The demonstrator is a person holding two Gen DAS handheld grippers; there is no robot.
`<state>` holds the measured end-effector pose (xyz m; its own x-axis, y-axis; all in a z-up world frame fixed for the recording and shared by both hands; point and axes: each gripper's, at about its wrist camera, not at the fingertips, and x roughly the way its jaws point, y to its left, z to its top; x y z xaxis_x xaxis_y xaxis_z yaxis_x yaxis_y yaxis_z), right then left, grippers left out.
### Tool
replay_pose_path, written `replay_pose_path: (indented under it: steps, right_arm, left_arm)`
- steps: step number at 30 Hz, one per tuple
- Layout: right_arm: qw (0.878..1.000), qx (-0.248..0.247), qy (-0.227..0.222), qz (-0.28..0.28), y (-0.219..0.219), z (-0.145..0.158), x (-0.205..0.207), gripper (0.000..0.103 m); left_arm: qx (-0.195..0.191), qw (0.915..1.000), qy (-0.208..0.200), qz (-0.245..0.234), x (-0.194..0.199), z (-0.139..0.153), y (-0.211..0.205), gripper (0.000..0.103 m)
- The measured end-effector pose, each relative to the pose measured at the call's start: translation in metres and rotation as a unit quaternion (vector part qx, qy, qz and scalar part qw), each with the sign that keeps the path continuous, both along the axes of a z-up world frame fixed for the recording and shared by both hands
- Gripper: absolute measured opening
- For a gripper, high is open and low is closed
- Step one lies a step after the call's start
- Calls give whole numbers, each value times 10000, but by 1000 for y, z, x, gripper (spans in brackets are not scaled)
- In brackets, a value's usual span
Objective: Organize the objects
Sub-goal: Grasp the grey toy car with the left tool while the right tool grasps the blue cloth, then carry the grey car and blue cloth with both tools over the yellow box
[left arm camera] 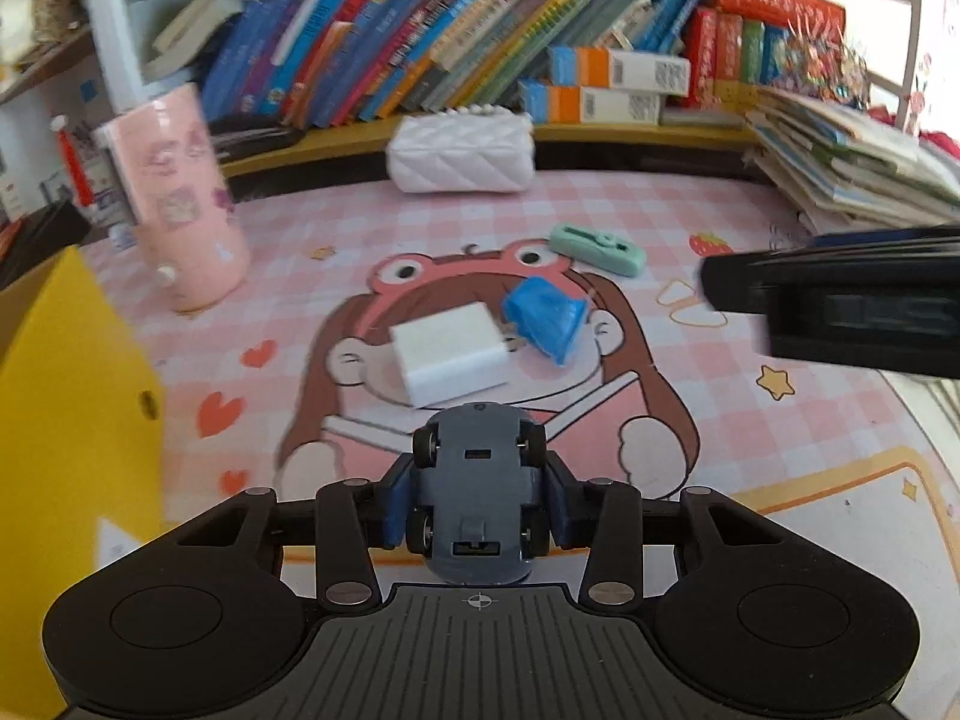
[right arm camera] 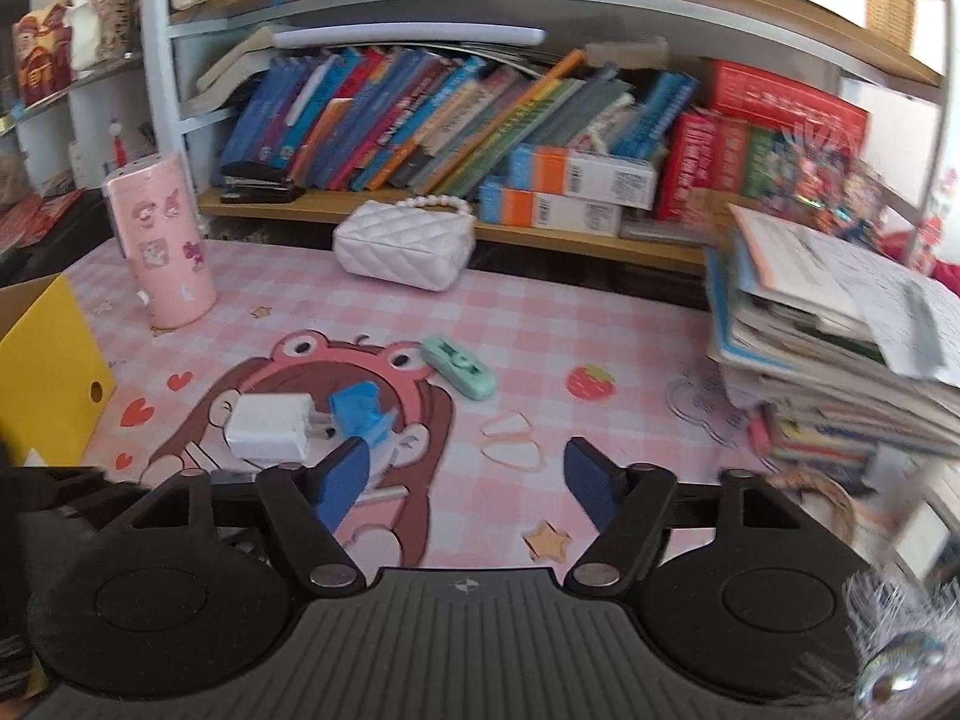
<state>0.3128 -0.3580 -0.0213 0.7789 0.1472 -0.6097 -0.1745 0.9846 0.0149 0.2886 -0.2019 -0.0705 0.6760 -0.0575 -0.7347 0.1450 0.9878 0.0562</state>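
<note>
Left gripper (left arm camera: 479,492): jaws closed on a small grey plastic toy car (left arm camera: 479,489), blue pads pressed on both its flanks.
Toy car: belly-up btwn the pads, four black wheels and underside facing the cam; nose sticks out past the fingertips, tail sits back by the gripper body. Held above the pink checked desk mat w/ cartoon frog-hat girl print (left arm camera: 600,420), not touching it.
Right gripper (right arm camera: 468,471): jaws wide apart, nothing btwn them; hangs over the mat's near part, beside the cartoon girl's body.
White square plug charger (left arm camera: 450,354): lies on the cartoon face, just beyond the car's nose in the left view; near the right gripper's left fingertip in the right view.
Blue crumpled plastic piece (left arm camera: 546,318): on the face too, touching or almost touching the charger's right side, can't tell which.
Mint-green oblong plastic case (left arm camera: 597,249): on the mat, past the cartoon's head, to its right.
White quilted small handbag w/ bead handle (right arm camera: 402,243): far edge of the mat, in front of the bookshelf.
Pink cylindrical tumbler w/ stickers (right arm camera: 165,246): upright, left-rear of the cartoon.
Yellow cardboard box (left arm camera: 72,420): left edge of the mat.
Stack of loose books (right arm camera: 840,330): right of the mat, pages blurred.
</note>
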Motion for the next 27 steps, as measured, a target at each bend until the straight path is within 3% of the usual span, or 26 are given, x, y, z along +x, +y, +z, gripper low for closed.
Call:
replay_pose_path:
  steps: [8, 15, 21, 27]
  right_arm:
    - [9980, -12, 279, 568, 32, -32, 54, 47]
    - [9909, -577, 473, 1121, 59, -60, 89, 37]
    - [9895, -606, 540, 1197, 62, -71, 101, 36]
    - [9921, -384, 524, 1077, 53, -62, 93, 29]
  left_arm:
    - [-159, 9991, 45, 380, -33, 22, 33, 41]
    - [-178, 9986, 105, 485, -47, 27, 38, 41]
    - [-219, 9979, 11, 608, -52, 32, 42, 41]
    - [-279, 9977, -38, 617, -56, 35, 44, 41]
